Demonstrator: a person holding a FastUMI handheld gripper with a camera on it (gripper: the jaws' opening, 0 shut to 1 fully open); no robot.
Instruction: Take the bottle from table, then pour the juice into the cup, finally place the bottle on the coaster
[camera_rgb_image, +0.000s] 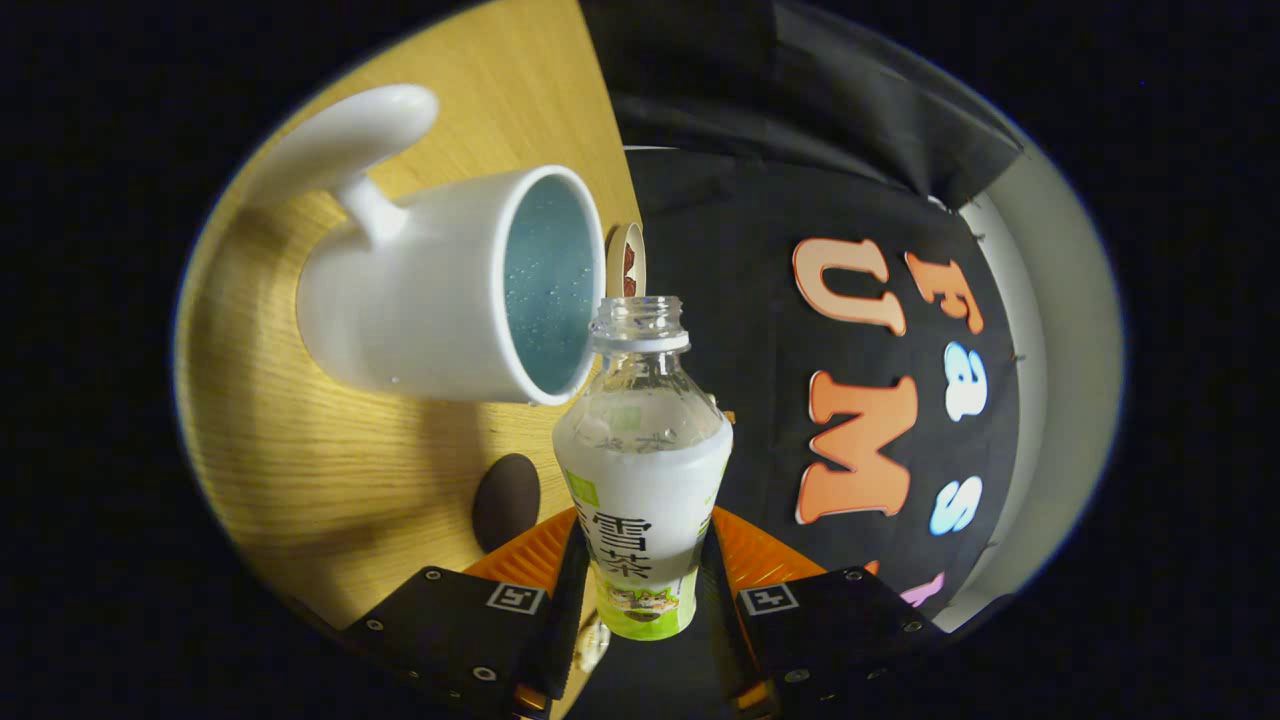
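Note:
My gripper (640, 590) is shut on a clear plastic bottle (640, 450) with a white-and-green label, held between both fingers and rolled sideways relative to the wooden table (300, 450). Its open neck (640, 322) has no cap and lies right at the rim of a white cup (440, 290) with a big curved handle (340, 140) and a blue-grey inside. The clear upper part of the bottle looks empty. A small round coaster (625, 260) shows edge-on just beyond the cup's rim. A dark round spot (507, 500) lies on the table just ahead of the left finger.
The table's edge (610, 150) runs just past the cup and coaster, with the black booth cloth (800, 250) directly behind it. A pale wall strip (1050, 330) stands beyond the cloth.

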